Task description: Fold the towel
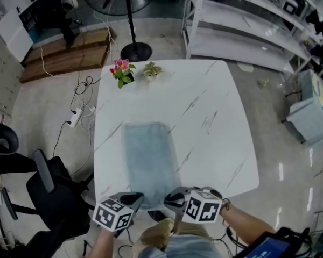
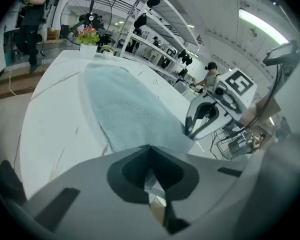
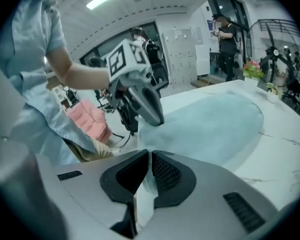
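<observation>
1. Towel (image 1: 148,160) is lying flat on the table (image 1: 220,101), a pale blue-grey strip running lengthwise away from the person. Its near short edge is reaching the table's near edge, and the rest is lying smooth on the white marble top.
2. The left gripper (image 1: 133,199) is biting the towel's near left corner. In the left gripper view its jaws are pressing fully together, with a sliver of pale cloth showing between the pads.
3. The right gripper (image 1: 175,198) is pinching the near right corner. In the right gripper view its jaws are standing almost closed, and a thin fold of cloth is filling the slit between them.
4. Both grippers are pointing down and away from the person, sitting near each other at the near edge with their marker cubes facing up.
5. Pink flowers (image 1: 122,71) and a small plant (image 1: 152,70) are standing side by side at the far edge of the table, well apart from the towel.
6. A fan stand (image 1: 135,51) is standing on the floor beyond the table, a black chair (image 1: 48,187) is sitting to the left, and shelving (image 1: 247,31) is running along the far right.
</observation>
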The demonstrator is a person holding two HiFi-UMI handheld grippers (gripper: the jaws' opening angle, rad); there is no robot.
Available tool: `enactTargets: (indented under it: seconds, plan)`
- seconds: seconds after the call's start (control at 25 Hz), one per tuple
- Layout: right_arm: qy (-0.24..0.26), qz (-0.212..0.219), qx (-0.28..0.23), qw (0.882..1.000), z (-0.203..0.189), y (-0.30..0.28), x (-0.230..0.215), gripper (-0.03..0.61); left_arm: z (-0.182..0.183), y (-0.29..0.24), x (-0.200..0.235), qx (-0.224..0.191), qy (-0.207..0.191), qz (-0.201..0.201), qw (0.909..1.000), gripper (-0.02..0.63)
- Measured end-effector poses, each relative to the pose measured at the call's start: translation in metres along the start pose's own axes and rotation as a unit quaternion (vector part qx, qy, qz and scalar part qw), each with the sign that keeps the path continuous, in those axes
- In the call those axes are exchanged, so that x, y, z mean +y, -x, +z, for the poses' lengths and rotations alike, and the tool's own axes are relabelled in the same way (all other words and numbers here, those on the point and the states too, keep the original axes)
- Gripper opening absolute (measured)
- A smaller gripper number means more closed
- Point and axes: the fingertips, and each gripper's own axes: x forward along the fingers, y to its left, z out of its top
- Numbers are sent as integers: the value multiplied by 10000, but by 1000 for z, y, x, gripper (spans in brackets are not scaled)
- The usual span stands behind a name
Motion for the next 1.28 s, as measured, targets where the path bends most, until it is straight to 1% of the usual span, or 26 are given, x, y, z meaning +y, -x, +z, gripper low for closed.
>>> enactTargets:
  seconds: [0.12, 0.16, 0.2, 0.32, 0.4, 0.44, 0.52, 0.6, 0.68, 0.76, 0.88, 0.96, 1.04, 1.16, 1.2, 1.28]
  plan:
    - [-247, -27, -454, 9987, 34, 35, -40, 62, 8, 12, -4, -287, 200, 47, 9994, 8]
    - [-252, -95, -539, 9982, 45, 47, -59, 76, 10, 16, -5, -376, 272, 82, 9989, 8]
    - [-235, -181, -581, 9979, 55, 56, -79, 103, 13, 20, -7, -459, 339, 124, 9983, 8]
    - [-128, -494, -483, 9975, 78, 75, -149, 197, 25, 34, -8, -695, 520, 283, 9958, 8]
    - [-147, -581, -327, 9977, 86, 75, -196, 224, 36, 42, -5, -890, 669, 409, 9929, 8]
    - [-225, -535, -241, 9980, 88, 71, -218, 238, 41, 45, -1, -982, 761, 473, 9911, 8]
    - [-465, -285, -10, 9985, 84, 56, -253, 250, 48, 47, 6, -1111, 960, 595, 9874, 8]
    - [-669, 79, 309, 9973, 74, 36, -274, 273, 53, 45, 14, -1190, 1159, 687, 9837, 8]
    - [-762, 472, 630, 9940, 62, 18, -284, 287, 58, 40, 23, -1283, 1333, 753, 9799, 8]
    - [-788, 920, 836, 9891, 58, 5, -283, 298, 64, 36, 32, -1375, 1470, 827, 9760, 8]
    - [-910, 1635, 956, 9777, 66, -2, -276, 296, 71, 27, 42, -1396, 1545, 888, 9740, 8]
    - [-983, 2100, 1088, 9666, 71, -4, -269, 295, 73, 19, 50, -1296, 1508, 904, 9759, 8]
    - [-994, 2455, 1293, 9556, 73, -9, -262, 266, 73, 11, 59, -1127, 1478, 962, 9779, 8]
    - [-947, 2626, 1655, 9459, 69, -19, -259, 145, 70, 0, 68, -850, 1446, 1066, 9801, 8]
    - [-942, 2617, 1706, 9453, 68, -20, -260, 125, 70, -3, 69, -800, 1441, 1070, 9805, 8]
    - [-919, 2493, 1603, 9506, 72, -18, -263, 95, 72, -6, 72, -779, 1438, 1037, 9811, 8]
